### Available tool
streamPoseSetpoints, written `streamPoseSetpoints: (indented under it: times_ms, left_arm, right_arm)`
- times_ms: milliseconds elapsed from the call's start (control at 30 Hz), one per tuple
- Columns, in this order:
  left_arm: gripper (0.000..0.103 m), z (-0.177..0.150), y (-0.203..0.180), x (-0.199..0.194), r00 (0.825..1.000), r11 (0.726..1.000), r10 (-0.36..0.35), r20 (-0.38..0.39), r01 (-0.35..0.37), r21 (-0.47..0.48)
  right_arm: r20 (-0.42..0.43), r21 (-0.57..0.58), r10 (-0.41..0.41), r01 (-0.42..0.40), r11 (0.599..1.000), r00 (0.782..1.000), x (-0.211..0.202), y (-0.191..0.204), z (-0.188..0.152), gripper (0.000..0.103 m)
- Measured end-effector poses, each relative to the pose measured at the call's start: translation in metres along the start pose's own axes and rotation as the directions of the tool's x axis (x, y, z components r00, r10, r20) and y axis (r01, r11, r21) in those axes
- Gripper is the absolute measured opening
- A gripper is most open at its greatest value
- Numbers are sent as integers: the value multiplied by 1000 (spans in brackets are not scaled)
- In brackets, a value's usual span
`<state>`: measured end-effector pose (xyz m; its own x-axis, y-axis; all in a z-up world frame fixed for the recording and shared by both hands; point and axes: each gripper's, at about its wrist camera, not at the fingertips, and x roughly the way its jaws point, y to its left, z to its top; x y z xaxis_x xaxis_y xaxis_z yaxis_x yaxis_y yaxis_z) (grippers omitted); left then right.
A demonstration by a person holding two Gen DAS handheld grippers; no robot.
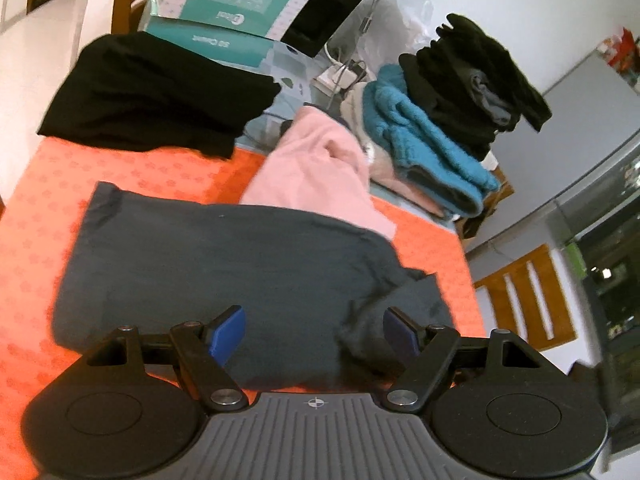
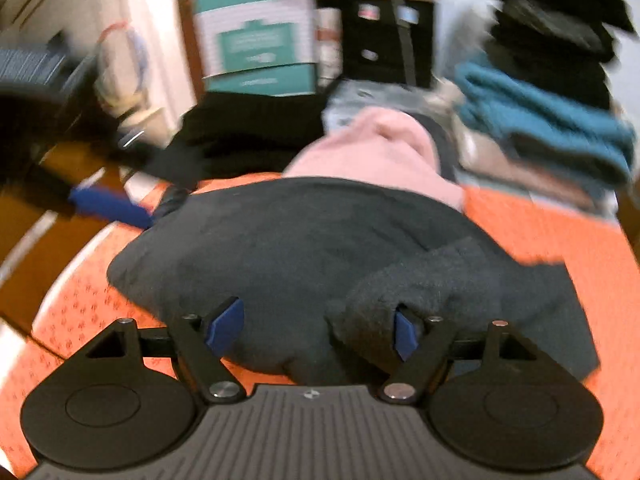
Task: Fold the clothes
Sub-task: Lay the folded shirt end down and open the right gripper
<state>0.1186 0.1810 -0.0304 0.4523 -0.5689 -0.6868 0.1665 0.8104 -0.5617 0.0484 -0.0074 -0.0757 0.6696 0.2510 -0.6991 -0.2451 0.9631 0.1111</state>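
Observation:
A dark grey garment [image 1: 224, 264] lies spread on the orange tablecloth [image 1: 60, 184], with a bunched fold at its right near end [image 1: 384, 320]. My left gripper [image 1: 314, 330] hovers open over its near edge, blue pads wide apart and nothing between them. In the right wrist view the same grey garment [image 2: 288, 248] fills the middle. My right gripper [image 2: 312, 332] is open above it, and a raised fold of grey cloth [image 2: 420, 292] partly covers its right pad. The left gripper's blue finger [image 2: 108, 204] shows at the garment's far left corner.
A pink garment [image 1: 316, 168] lies behind the grey one. A black garment [image 1: 156, 92] lies at the back left. A stack of folded teal and black clothes [image 1: 452, 120] stands at the back right. Teal boxes [image 1: 224, 12] stand behind. A wooden chair [image 1: 524, 296] is beside the table.

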Motion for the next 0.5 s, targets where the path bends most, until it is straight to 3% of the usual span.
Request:
streamPoseSetpoints:
  times_ms: [133, 267, 500]
  left_arm:
    - [78, 5, -15, 10, 999, 1000, -19, -40, 20, 20]
    - [78, 1, -28, 23, 996, 999, -22, -82, 26, 45]
    - [78, -10, 1, 20, 997, 996, 3, -72, -9, -90]
  right_arm:
    - [-3, -171, -16, 15, 985, 1000, 7, 28, 3, 81]
    - [-22, -359, 7, -14, 933, 1000, 10, 55, -6, 81]
    - [-97, -439, 147, -175, 881, 984, -2, 73, -23, 81]
